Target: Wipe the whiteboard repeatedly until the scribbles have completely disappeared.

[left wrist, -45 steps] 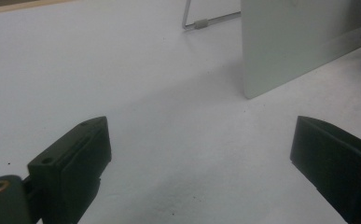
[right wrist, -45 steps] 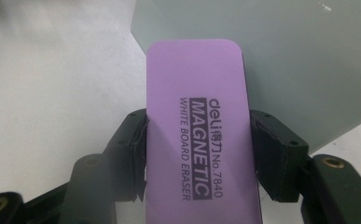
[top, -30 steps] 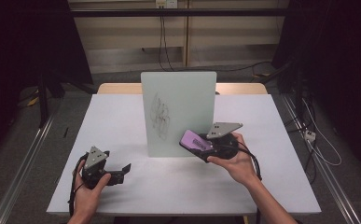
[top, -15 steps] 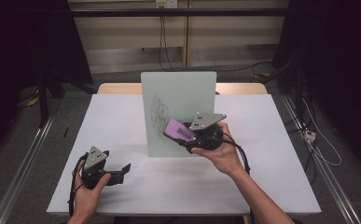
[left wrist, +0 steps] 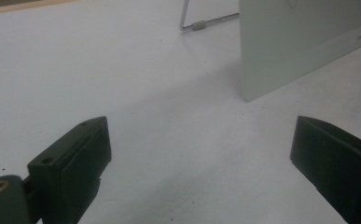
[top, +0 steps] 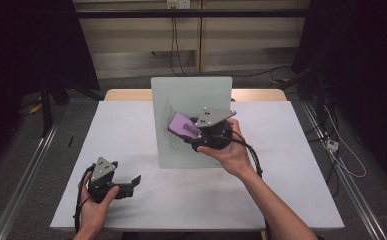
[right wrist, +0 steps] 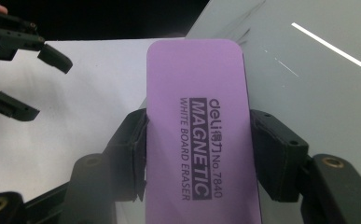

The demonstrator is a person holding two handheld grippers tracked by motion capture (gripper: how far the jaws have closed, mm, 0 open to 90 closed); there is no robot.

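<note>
A small whiteboard [top: 201,95] stands upright mid-table, with dark scribbles [top: 168,112] on its left part. My right gripper [top: 188,134] is shut on a purple magnetic whiteboard eraser [top: 182,124], held against the board's face over the scribbles. In the right gripper view the eraser [right wrist: 199,126] sits clamped between both jaws, with the board [right wrist: 308,70] right behind it. My left gripper [top: 131,182] rests low near the table's front left, open with nothing in it. In the left gripper view its jaws stand wide apart, facing the board's bottom corner [left wrist: 299,46].
A white sheet [top: 281,165] covers the table. The board's wire stand leg [left wrist: 201,24] rests behind it. The left gripper [right wrist: 43,84] appears far off in the right gripper view. Dark curtains and floor cables surround the table.
My right gripper has carried the eraser up and to the left, from the board's lower right edge onto its scribbled face. The left gripper has stayed almost still.
</note>
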